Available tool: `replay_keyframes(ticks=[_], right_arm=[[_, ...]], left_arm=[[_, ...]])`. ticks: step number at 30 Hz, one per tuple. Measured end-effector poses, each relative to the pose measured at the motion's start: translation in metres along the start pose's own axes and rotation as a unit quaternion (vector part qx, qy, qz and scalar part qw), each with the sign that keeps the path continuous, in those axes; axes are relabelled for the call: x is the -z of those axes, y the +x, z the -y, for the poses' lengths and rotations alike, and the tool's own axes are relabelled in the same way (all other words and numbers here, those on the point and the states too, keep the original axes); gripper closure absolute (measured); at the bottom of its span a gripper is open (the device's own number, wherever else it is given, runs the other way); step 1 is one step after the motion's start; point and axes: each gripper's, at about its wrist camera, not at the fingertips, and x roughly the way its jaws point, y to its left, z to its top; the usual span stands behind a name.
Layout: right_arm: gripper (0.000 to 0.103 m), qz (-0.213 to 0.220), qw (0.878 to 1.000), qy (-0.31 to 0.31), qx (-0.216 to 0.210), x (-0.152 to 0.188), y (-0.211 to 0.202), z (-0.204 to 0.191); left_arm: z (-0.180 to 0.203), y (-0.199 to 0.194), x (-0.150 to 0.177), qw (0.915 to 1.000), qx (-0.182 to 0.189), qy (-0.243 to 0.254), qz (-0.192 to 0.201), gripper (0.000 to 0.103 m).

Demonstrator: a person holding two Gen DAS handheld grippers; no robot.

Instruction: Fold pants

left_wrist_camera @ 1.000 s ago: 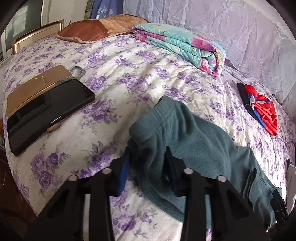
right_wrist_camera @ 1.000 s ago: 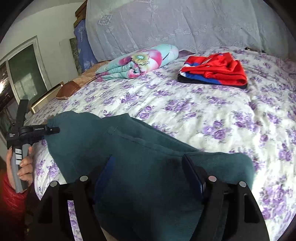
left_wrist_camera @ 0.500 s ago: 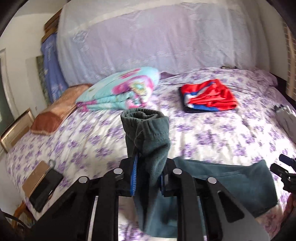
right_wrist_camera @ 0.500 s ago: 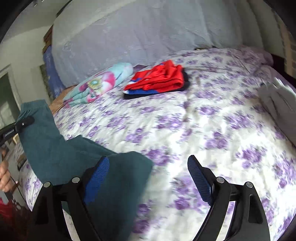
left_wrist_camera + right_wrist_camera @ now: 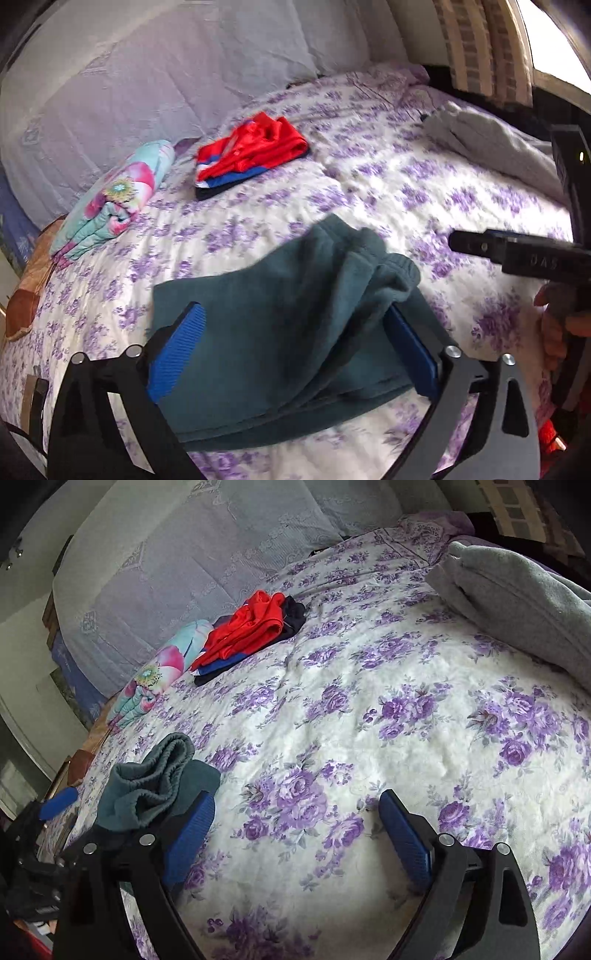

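Now my left claw [image 5: 293,354] stands wide apart, its blue pads [image 5: 177,354] spread to either side of the teal pants [image 5: 280,332], which lie folded over on the flowered bedspread [image 5: 388,192] right between and beneath my fingers. Nothing is pinched: the cloth rests on the bed, and the bunched waistband end sits toward my right pad, heaped a little above the flat layers. Whether that right pad touches the cloth I cannot tell.

My right claw [image 5: 295,834] is likewise spread wide and holds nothing. Between its pads [image 5: 406,834] I see only bare purple-flowered sheet. The pants [image 5: 147,786] lie off to the left of this claw, the gathered waistband rising just beyond the left pad. From the left wrist view, the right claw's black body [image 5: 524,254] shows at the far right, beyond the pants' waistband end, with my hand [image 5: 557,325] wrapped on its grip.

Ahead of both claws, well apart from the pants, a red and blue garment [image 5: 251,155] lies folded on the bed. To its left is a folded flowered quilt [image 5: 114,203] in turquoise and pink. Ahead and to the right, near the bed's far edge, a grey garment [image 5: 517,602] is heaped. A pale lace-patterned cover [image 5: 207,561] hangs behind the bed.
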Motion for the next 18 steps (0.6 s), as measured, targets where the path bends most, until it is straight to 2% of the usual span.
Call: replay_keyframes(ticks=[3, 5, 8, 11, 13, 16, 17, 18], right_arm=[[0.011, 0.002, 1.0, -0.001, 0.002, -0.001, -0.001, -0.002], [0.011, 0.015, 1.0, -0.019, 0.013, -0.006, -0.005, -0.013], [0.012, 0.046, 0.994, -0.095, 0.004, -0.016, -0.011, -0.056], [0.012, 0.056, 0.985, -0.163, -0.006, -0.021, -0.008, -0.101], [0.011, 0.031, 0.978, -0.205, 0.007, -0.016, 0.004, -0.12], [0.011, -0.061, 0.959, -0.269, 0.068, 0.014, 0.04, -0.118], [0.011, -0.087, 0.96, -0.259, 0.06, 0.021, 0.045, -0.109], [0.011, -0.093, 0.969, -0.226, 0.041, 0.018, 0.041, -0.1]], left_arm=[[-0.039, -0.014, 0.001, 0.9986, -0.031, -0.041, 0.011, 0.005], [-0.063, -0.008, 0.004, 0.9958, -0.059, -0.07, -0.004, 0.005], [-0.089, 0.01, 0.011, 0.9894, -0.08, -0.113, -0.044, 0.005], [-0.095, 0.021, 0.019, 0.9861, -0.095, -0.124, -0.058, 0.005], [-0.09, 0.033, 0.027, 0.9864, -0.097, -0.109, -0.075, 0.005], [-0.078, 0.059, 0.051, 0.9814, -0.134, -0.071, -0.118, 0.004], [-0.078, 0.061, 0.058, 0.9825, -0.131, -0.074, -0.11, 0.004], [-0.079, 0.056, 0.061, 0.9836, -0.129, -0.082, -0.095, 0.004]])
